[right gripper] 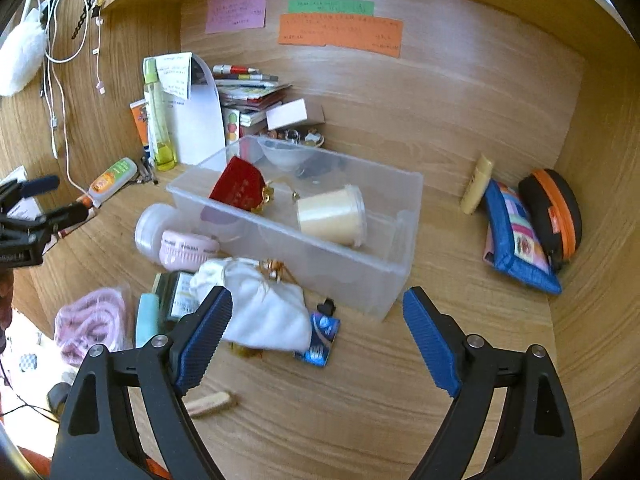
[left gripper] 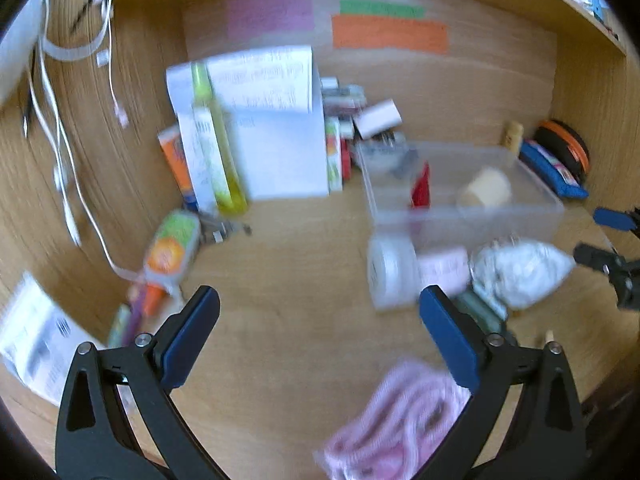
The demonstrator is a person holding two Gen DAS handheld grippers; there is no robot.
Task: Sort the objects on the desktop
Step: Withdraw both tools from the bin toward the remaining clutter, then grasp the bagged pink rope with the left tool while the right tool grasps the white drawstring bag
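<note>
Bin (right gripper: 280, 216), clear plastic, sits mid-table (right gripper: 360, 400) holding a red pouch (right gripper: 238, 190) and a cream cup (right gripper: 332, 216) on its side; the right fingers (right gripper: 318, 340) stand wide apart and empty, just before the bin's near corner, a white bag (right gripper: 264, 312) beside the left one; the left fingers (left gripper: 320, 336) are open too, over bare wood, a pink cord (left gripper: 392, 420) near them.
</note>
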